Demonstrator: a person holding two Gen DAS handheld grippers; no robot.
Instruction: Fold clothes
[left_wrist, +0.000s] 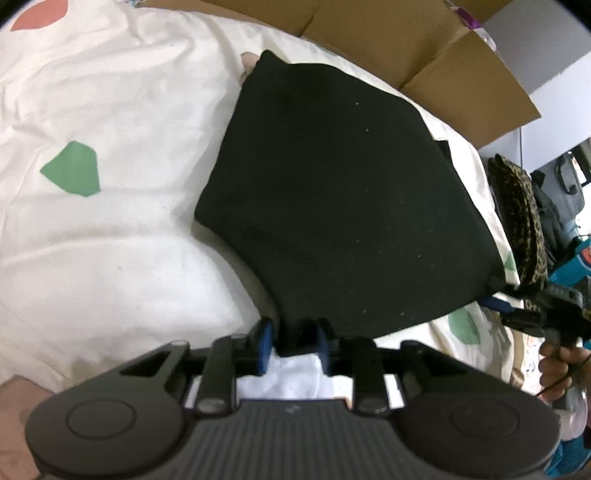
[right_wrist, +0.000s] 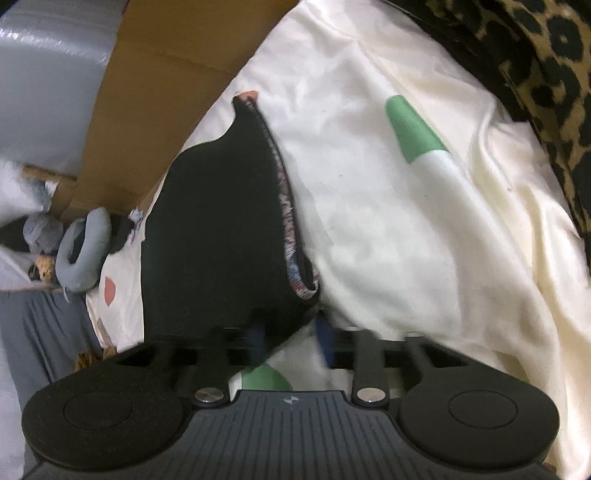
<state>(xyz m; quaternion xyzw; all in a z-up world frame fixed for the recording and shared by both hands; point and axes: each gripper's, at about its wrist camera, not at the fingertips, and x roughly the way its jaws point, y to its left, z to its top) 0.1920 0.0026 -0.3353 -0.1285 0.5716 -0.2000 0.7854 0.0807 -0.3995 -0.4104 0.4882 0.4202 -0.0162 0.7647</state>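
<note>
Black garment (left_wrist: 343, 199), folded, lying on a white bedsheet (left_wrist: 110, 229) with green patches. Left gripper (left_wrist: 291, 341) pinches its near edge; right gripper (right_wrist: 291, 338) clamps another corner. Cardboard box (left_wrist: 424, 48) and leopard-print fabric (right_wrist: 535, 55) border the bed.

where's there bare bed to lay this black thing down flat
Left of the black garment, open white sheet runs around the green patch. To its right, bare sheet reaches the leopard-print fabric. It is crowded behind, where the cardboard box borders the bed. Both the left gripper and right gripper grip the garment.
</note>
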